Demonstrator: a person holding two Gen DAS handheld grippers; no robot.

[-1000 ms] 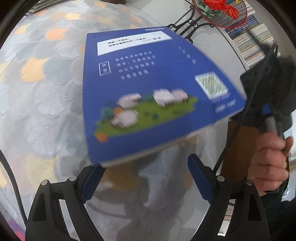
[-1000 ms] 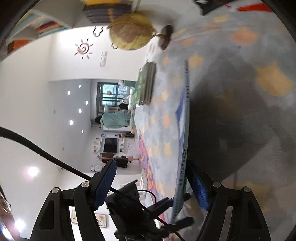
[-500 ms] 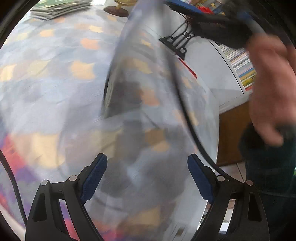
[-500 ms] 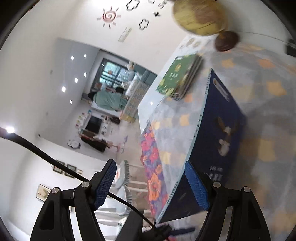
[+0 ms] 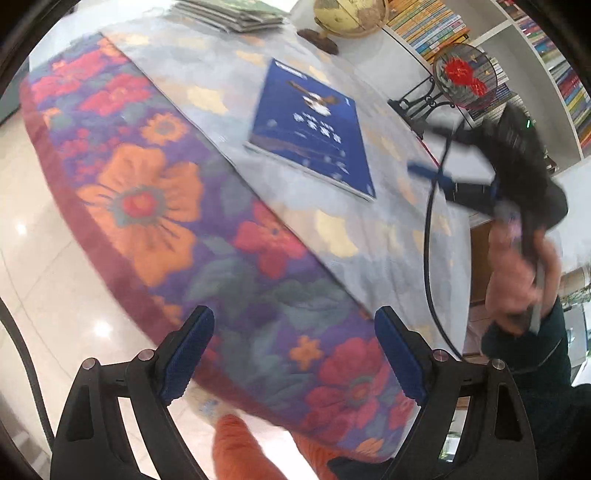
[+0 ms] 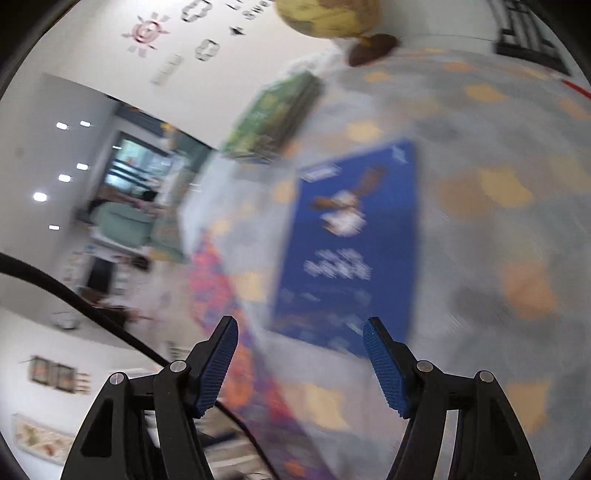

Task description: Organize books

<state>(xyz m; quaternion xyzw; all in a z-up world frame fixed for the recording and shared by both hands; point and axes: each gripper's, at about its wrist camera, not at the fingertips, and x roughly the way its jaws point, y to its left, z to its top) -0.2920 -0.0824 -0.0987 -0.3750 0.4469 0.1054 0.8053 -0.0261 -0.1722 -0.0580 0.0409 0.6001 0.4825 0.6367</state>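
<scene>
Left wrist view: blue book (image 5: 312, 125) lies flat, well short of the green stack (image 5: 236, 13) beside the globe (image 5: 349, 14), so stacking remains; left gripper (image 5: 295, 354) gapes empty, right gripper (image 6: 301, 362) is narrowing on nothing.

A book (image 5: 312, 125) lies flat on the table (image 5: 369, 236); behind it, a book stack (image 5: 236, 13) beside a globe (image 5: 351, 14)

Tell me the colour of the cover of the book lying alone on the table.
Dark blue book, seen best from the left wrist.
</scene>
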